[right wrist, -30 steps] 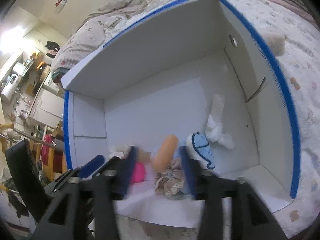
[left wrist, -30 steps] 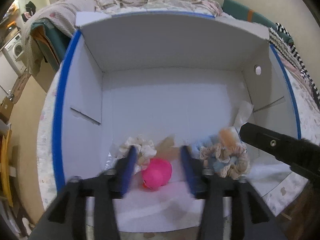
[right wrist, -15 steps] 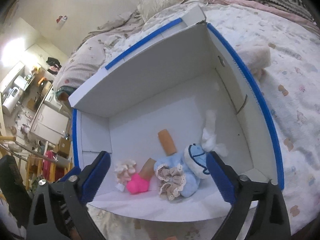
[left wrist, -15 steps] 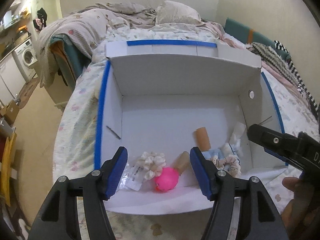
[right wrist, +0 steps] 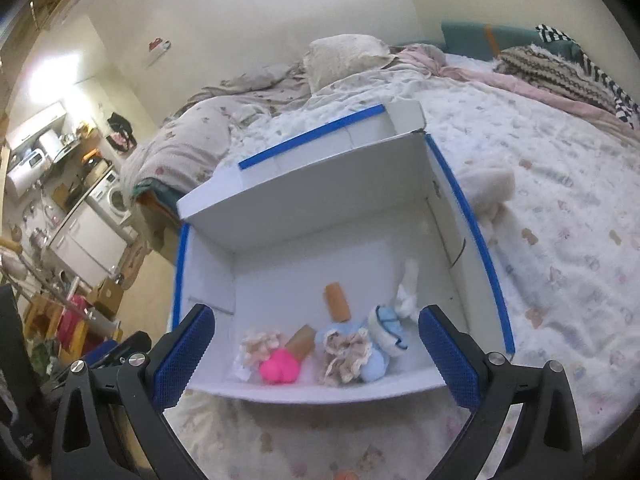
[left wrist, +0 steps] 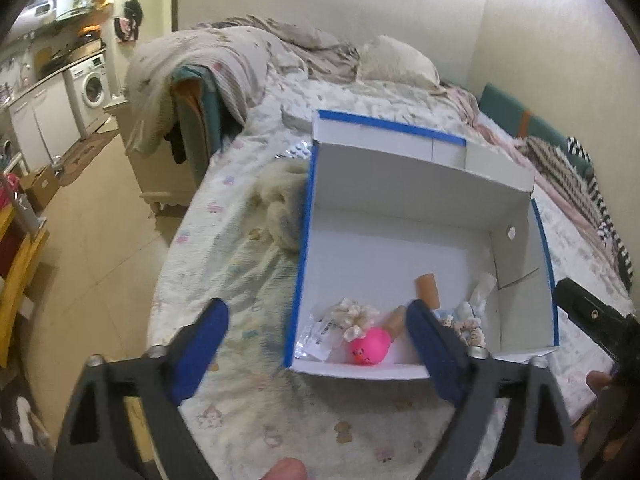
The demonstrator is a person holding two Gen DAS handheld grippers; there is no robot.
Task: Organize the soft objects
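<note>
Right wrist view shows both tools, right tool [right wrist: 316,344] and left tool [left wrist: 316,344], spread wide and empty above the white box [right wrist: 400,184] on the bed [right wrist: 560,240], where the pink toy [right wrist: 280,366] and blue doll [right wrist: 372,356] crowd the low front lip and may spill if nudged.

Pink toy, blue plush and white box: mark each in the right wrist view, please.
pink toy [right wrist: 279,367], right wrist view, on the middle of its rounded body.
blue plush [right wrist: 374,364], right wrist view, on its light blue body.
white box [right wrist: 320,196], right wrist view, on the inside of its far wall.
</note>
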